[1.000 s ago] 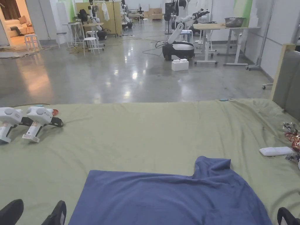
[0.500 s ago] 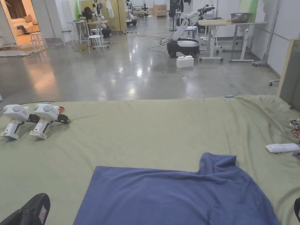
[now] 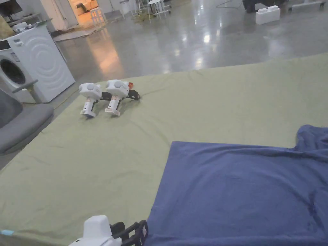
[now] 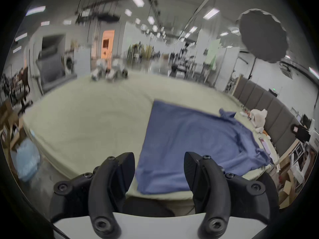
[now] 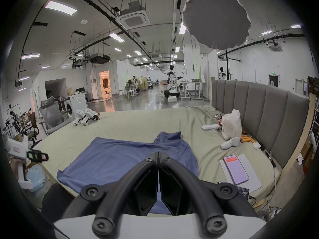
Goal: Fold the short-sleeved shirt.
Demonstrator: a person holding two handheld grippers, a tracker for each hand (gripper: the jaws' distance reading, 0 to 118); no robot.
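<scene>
The shirt point(image 3: 243, 189) lay flat on the bed point(image 3: 96, 160), near its front edge. The left gripper point(image 4: 158, 172) hung spread by the hem corner; the right gripper point(image 5: 158, 156) was pressed together, empty. A shallow pinch risked grabbing only 1 layer, or the sheet too.

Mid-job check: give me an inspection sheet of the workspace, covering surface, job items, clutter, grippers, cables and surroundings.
Surface: green sheet over a bed, lightly wrinkled.
Job's things: blue shirt lying spread flat near the front edge, not yet folded.
Clutter: two spare handheld grippers at the far left corner; phone on paper, white plush toy and a white remote beside the headboard.
Grippers: left gripper open, off the shirt's near left corner; right gripper shut, empty, above the shirt.
Cables: cords at the bed's right edge.
Surroundings: washing machine, office chair, polished floor.
</scene>
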